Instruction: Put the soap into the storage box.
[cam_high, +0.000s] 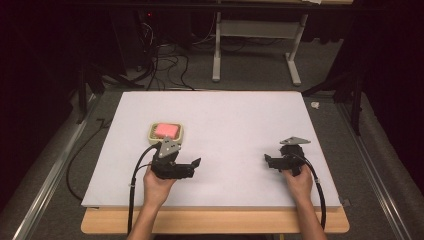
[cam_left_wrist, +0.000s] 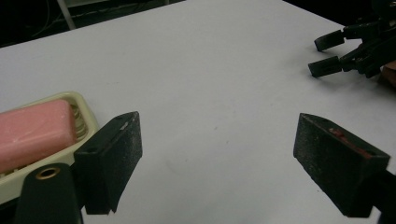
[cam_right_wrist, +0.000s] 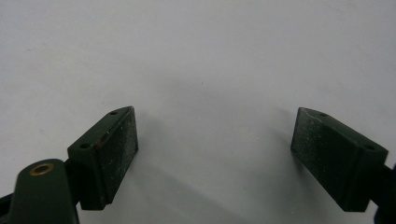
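I have both grippers resting low over the white desk (cam_high: 215, 115), facing each other across its near half. My left gripper (cam_high: 196, 163) sits just in front of the cream soap dish (cam_high: 154, 134), which stands on the left part of the desk with the pink soap bar (cam_high: 166, 130) lying flat inside it. In the left gripper view the dish (cam_left_wrist: 86, 109) and the bar (cam_left_wrist: 35, 130) lie off to the side of one jaw, not between the two, so I judge the gripper is parked beside the dish and would have to turn toward it before any grasp.

The left jaws stand wide apart with nothing between them but bare desk. My right gripper (cam_high: 268, 160) is well apart from the dish on the right side; I also see it far off in the left gripper view (cam_left_wrist: 327, 53), its jaws spread. In the right gripper view its jaws are wide too, holding nothing, pointing down at plain white surface.

I read the soap as untouched: it lies square in the dish, which keeps it from sliding. With both pairs of jaws already spread, I think the nearer left gripper is the natural one to go for the bar, while the right stays clear.
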